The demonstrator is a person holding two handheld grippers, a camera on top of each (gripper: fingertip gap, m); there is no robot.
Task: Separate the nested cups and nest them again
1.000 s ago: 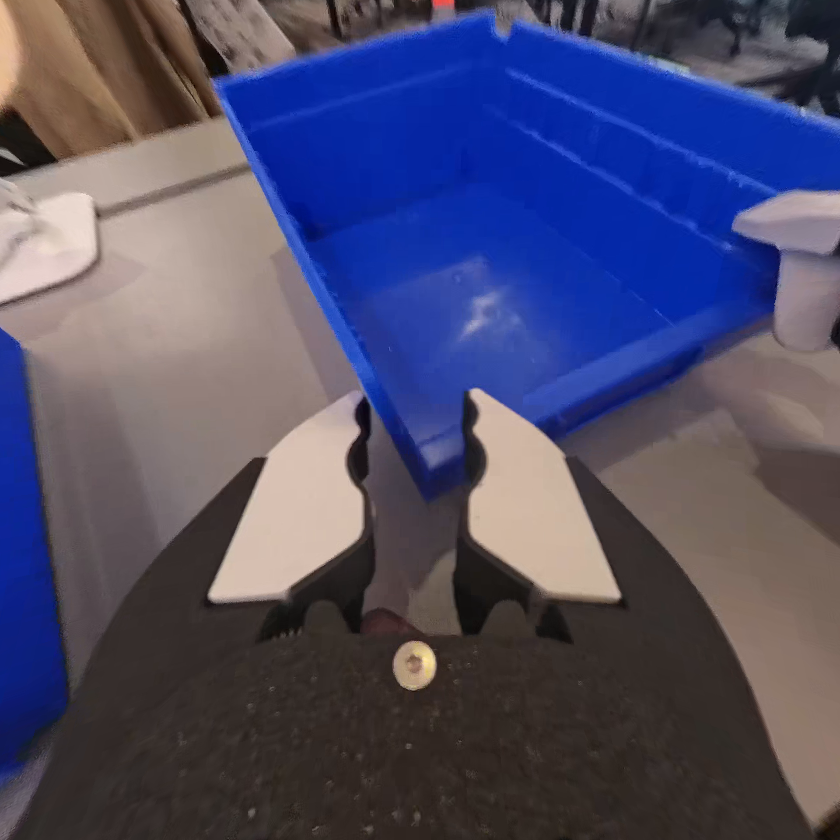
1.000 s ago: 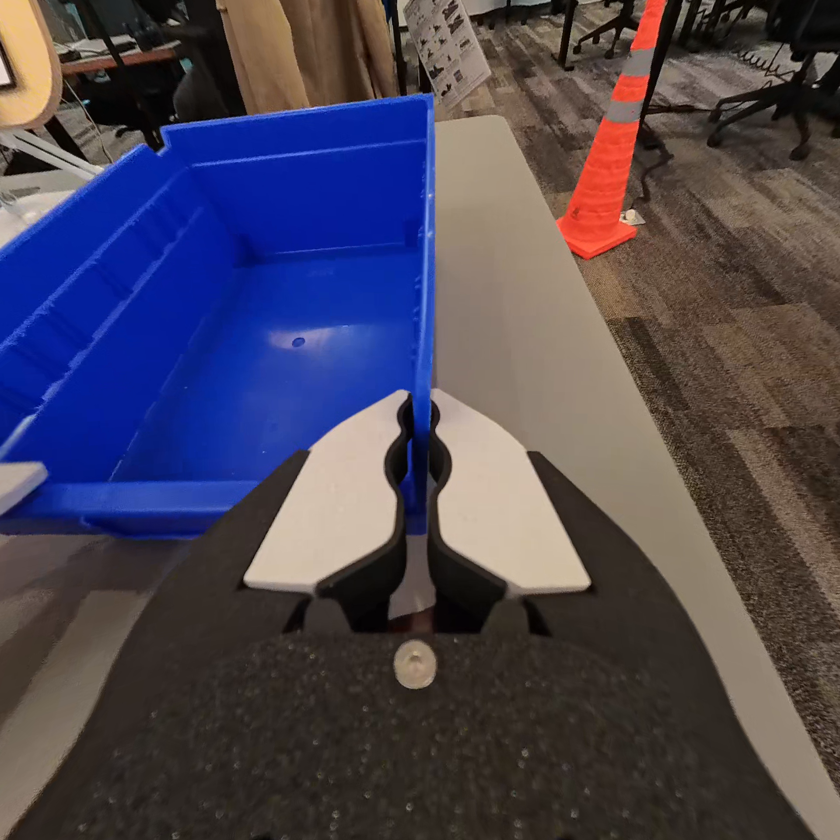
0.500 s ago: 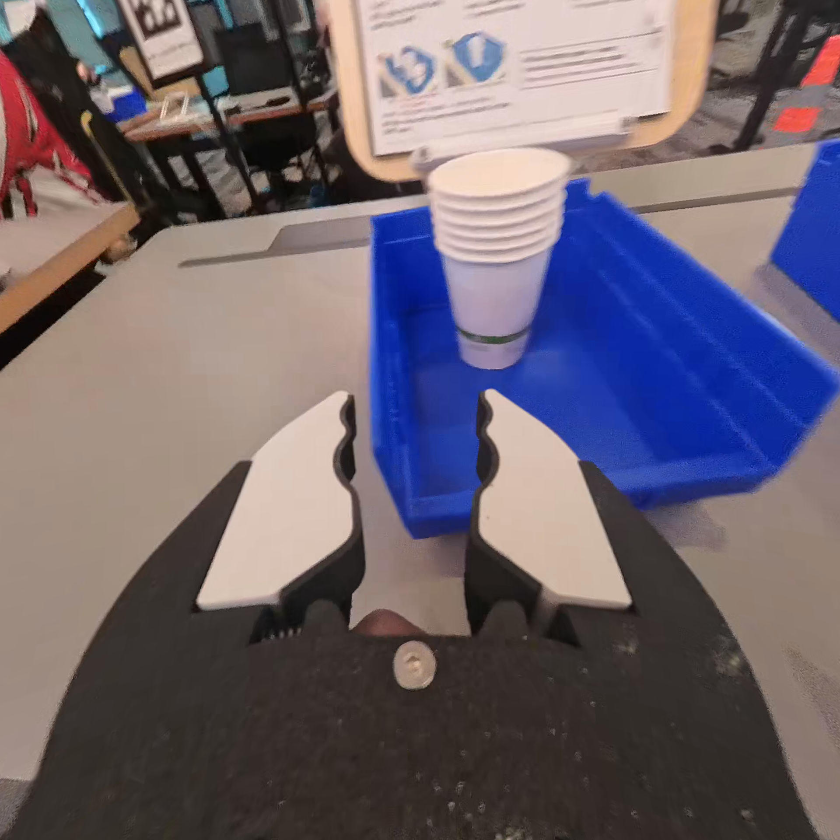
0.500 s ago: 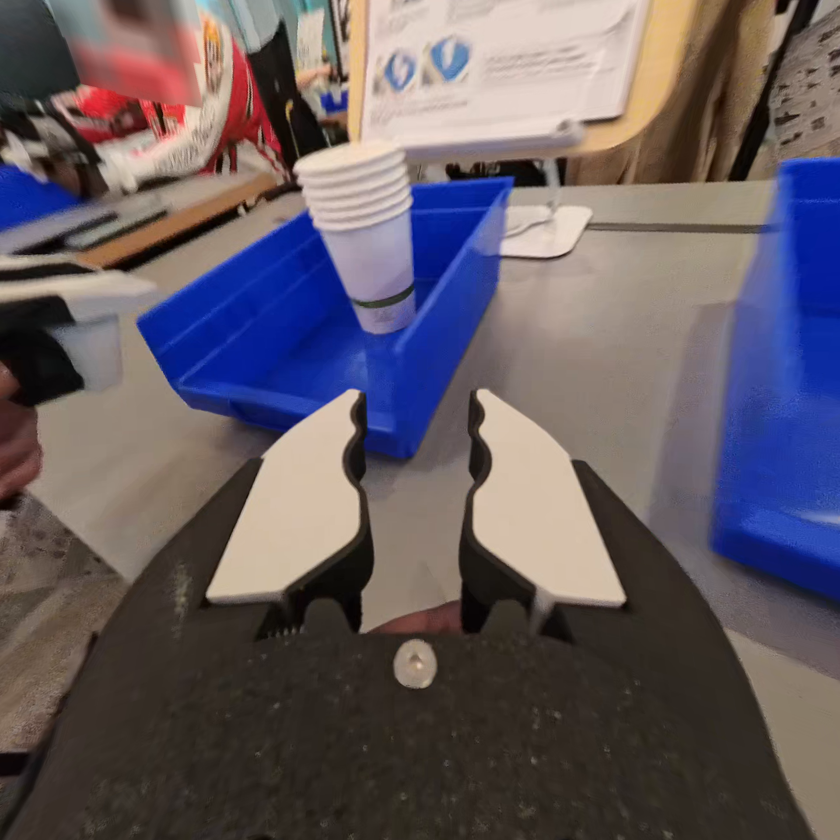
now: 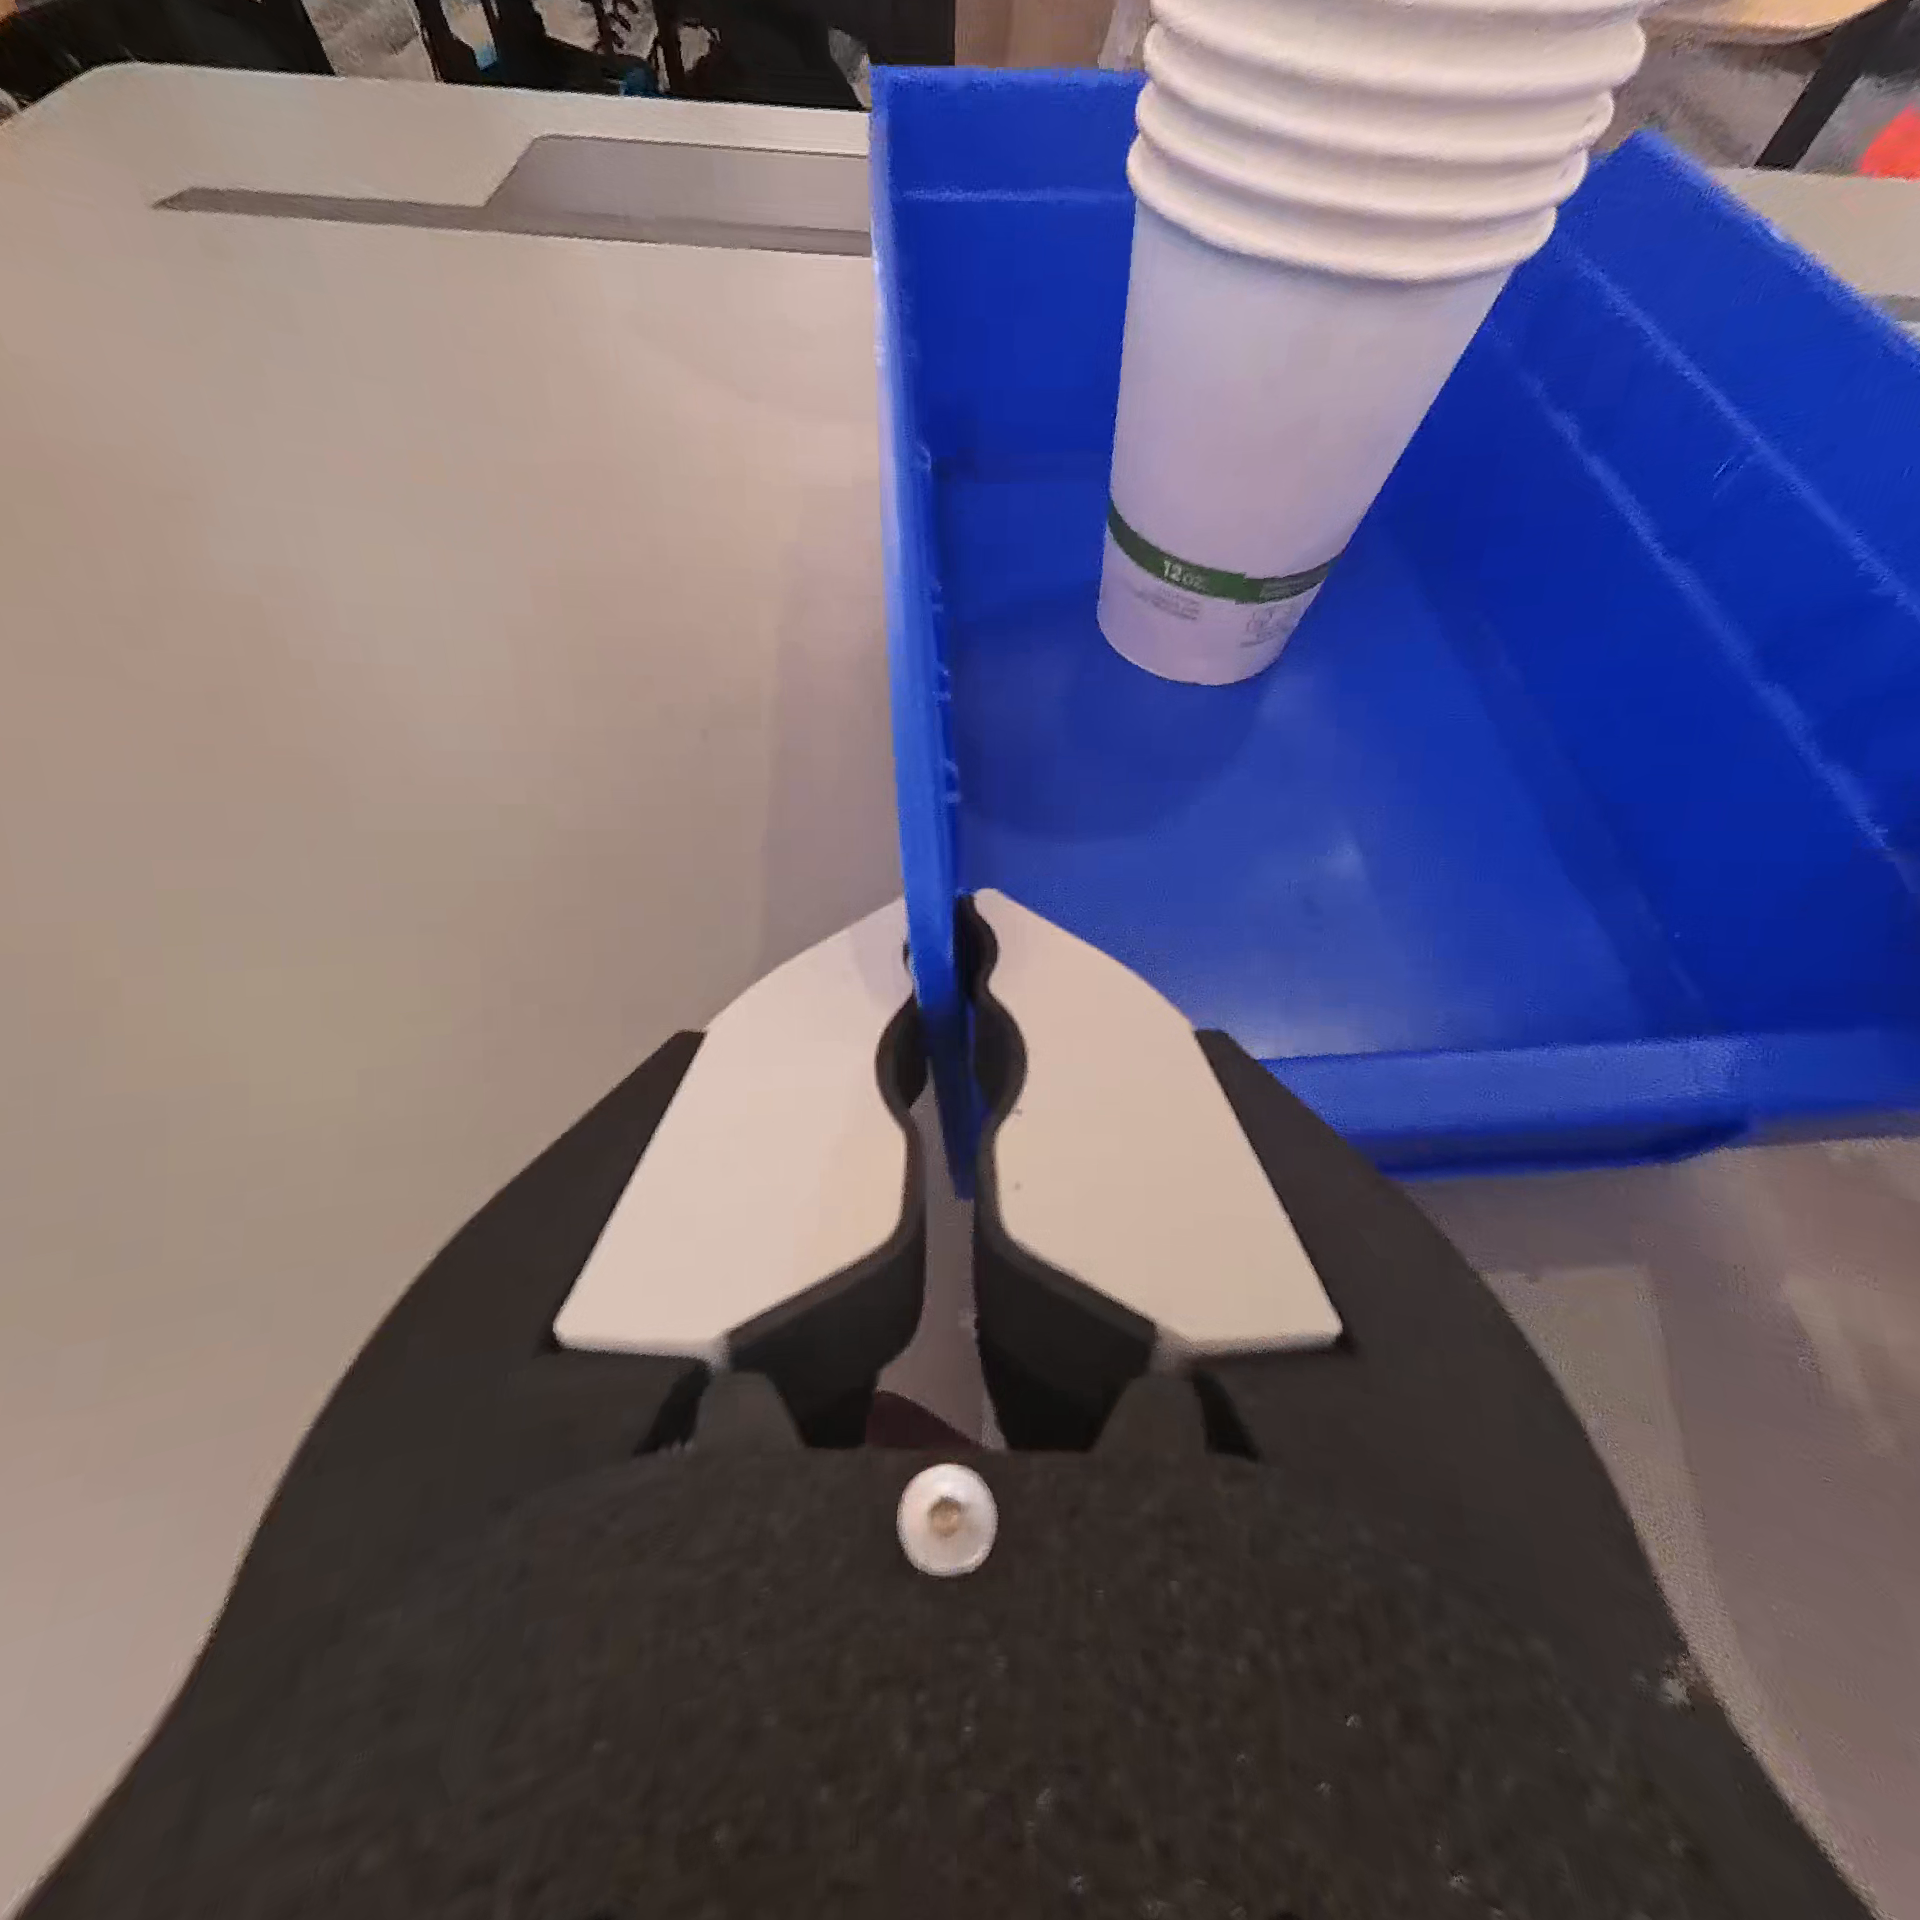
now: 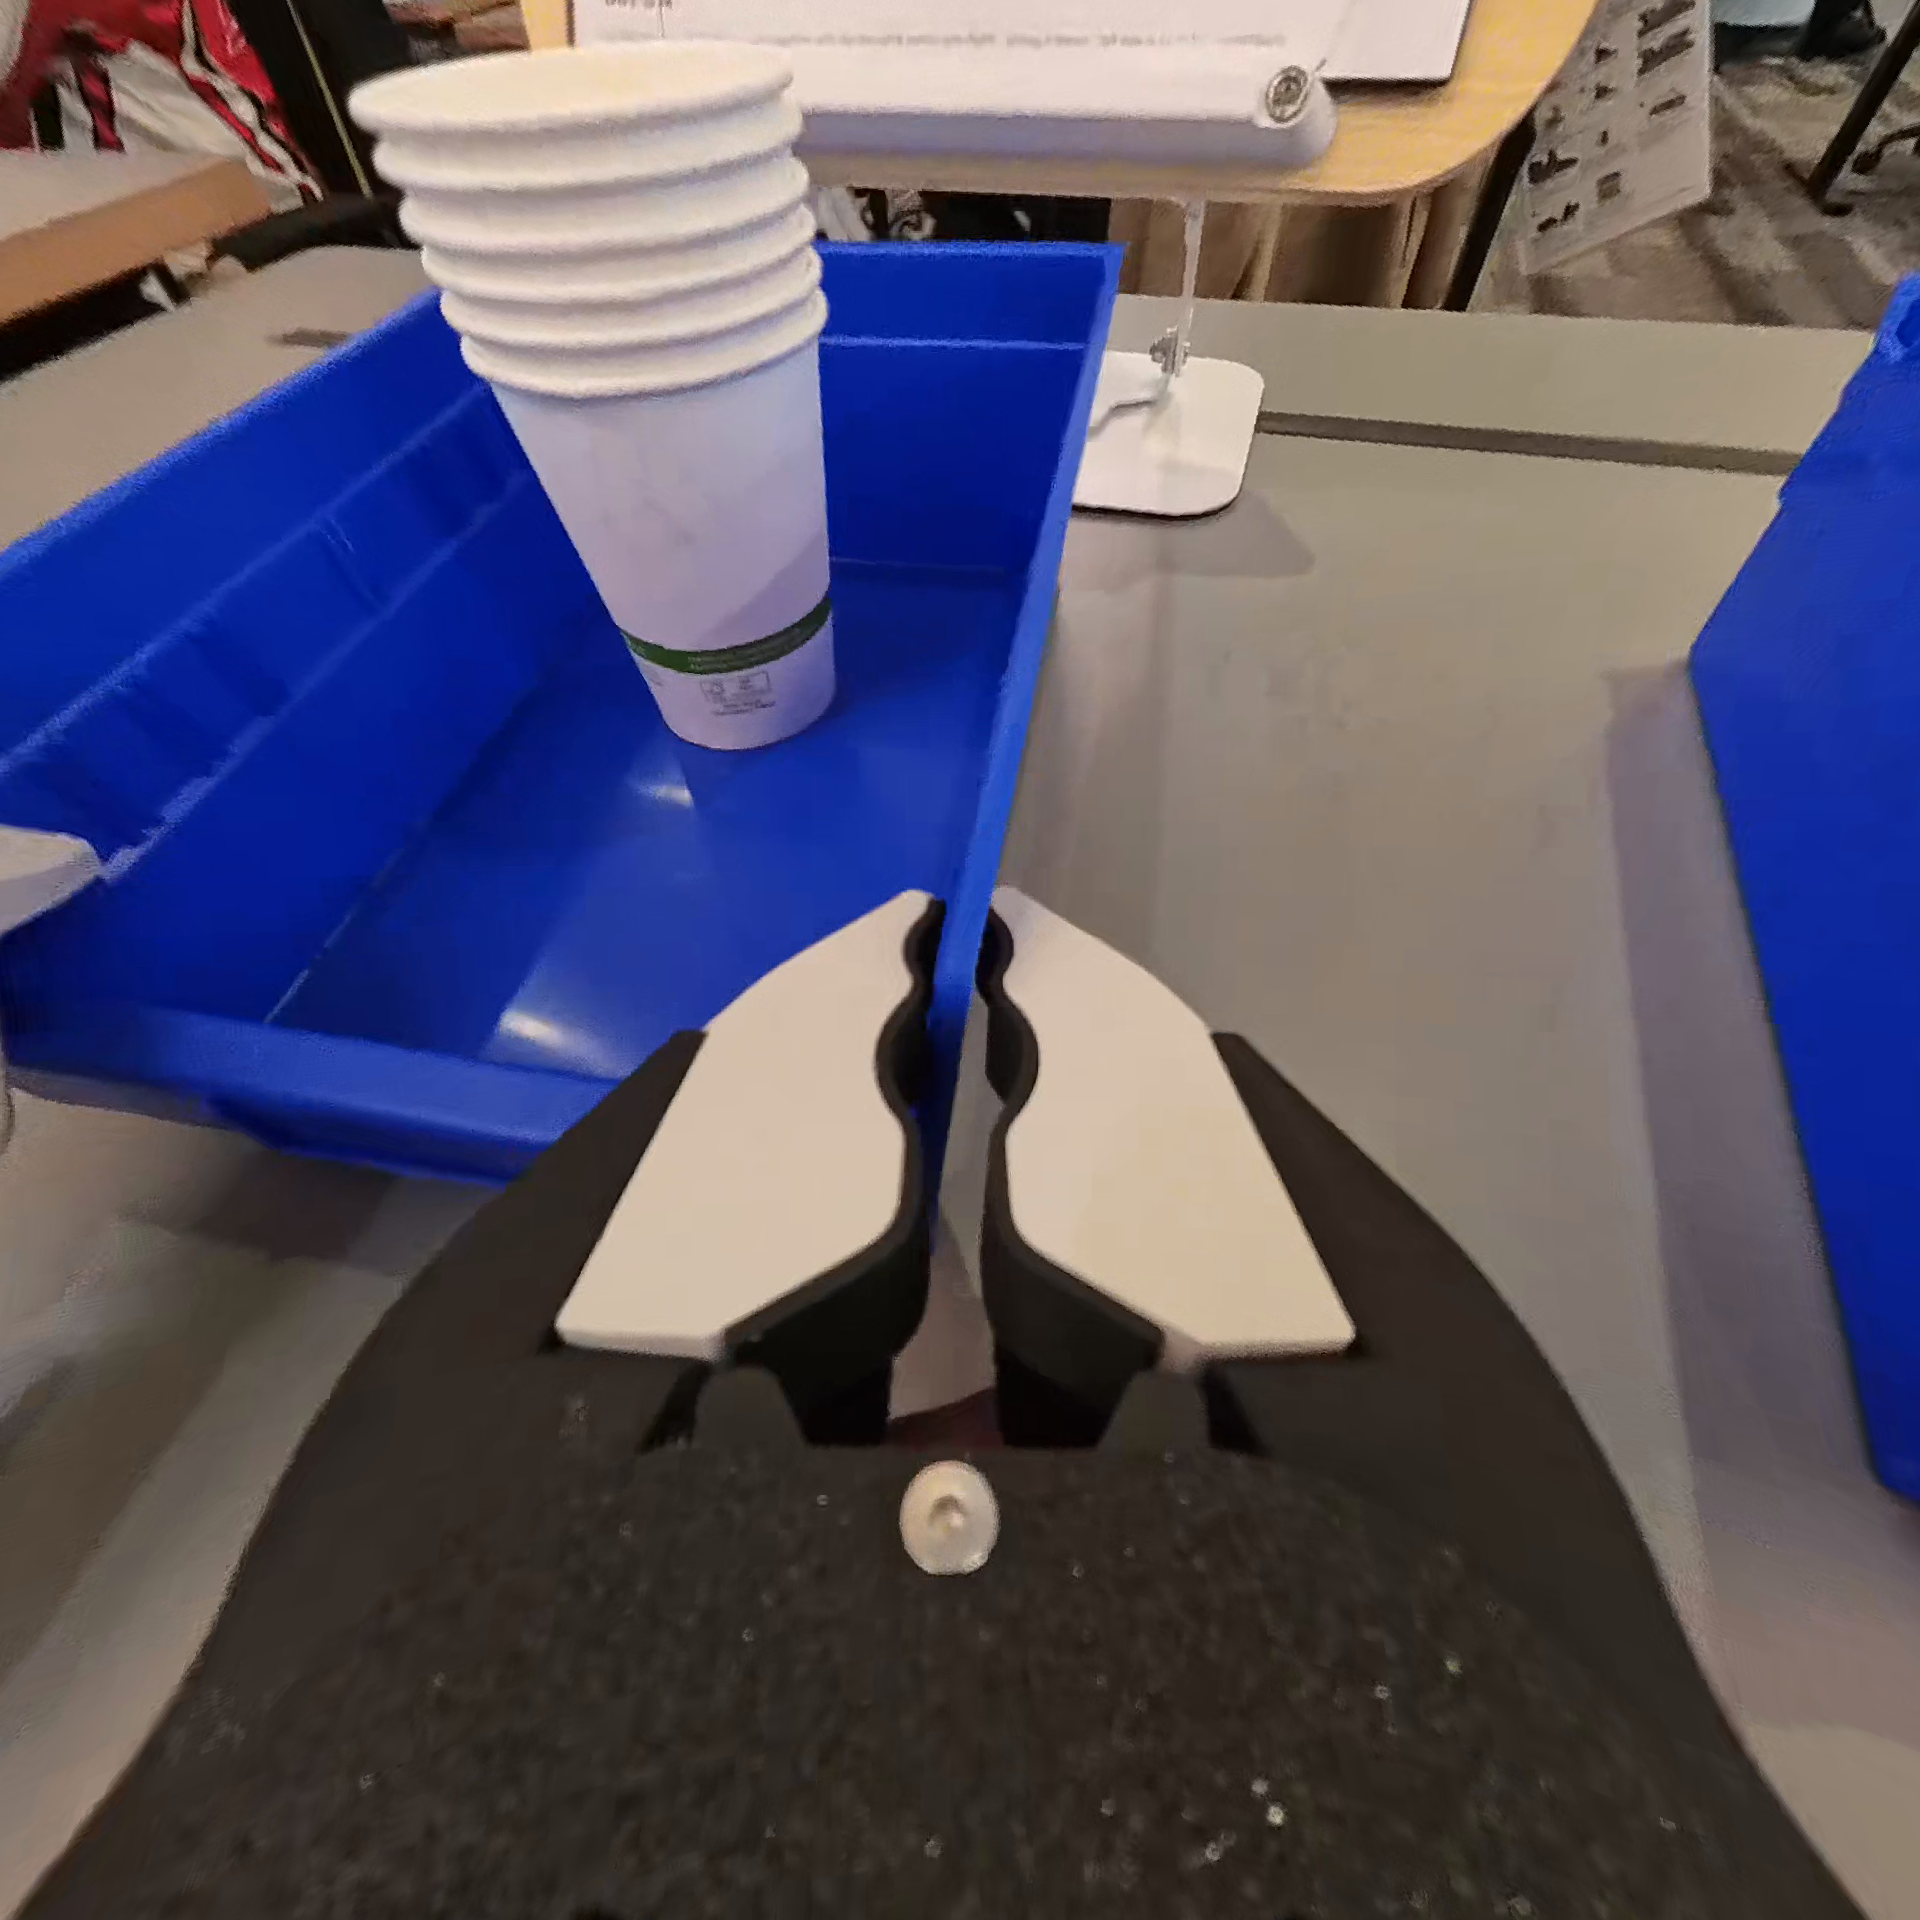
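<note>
The left gripper (image 5: pixel 940 935) is pinched on the left side wall of the blue bin (image 5: pixel 1558 852), near its front corner, one finger outside and one inside the wall. The right gripper (image 6: pixel 961 925) clamps the same bin's right side wall near the front corner in the same way. The left gripper's pale tip also shows at the left edge of the right wrist view.

Outside the left wall the grey table (image 5: pixel 416 623) lies bare and wide. To the right of the bin a broad strip of table separates it from a second blue bin (image 6: pixel 1829 935), which stands well apart. Behind the held bin, a white sign stand base (image 6: pixel 1164 436) sits close to its far right corner.

The stack of cups (image 6: pixel 655 395) stands upright on the bin floor toward the far end, nearer the right wall. It is white paper, with several rolled rims stepped at the top and a green band near the foot of the outermost cup.
</note>
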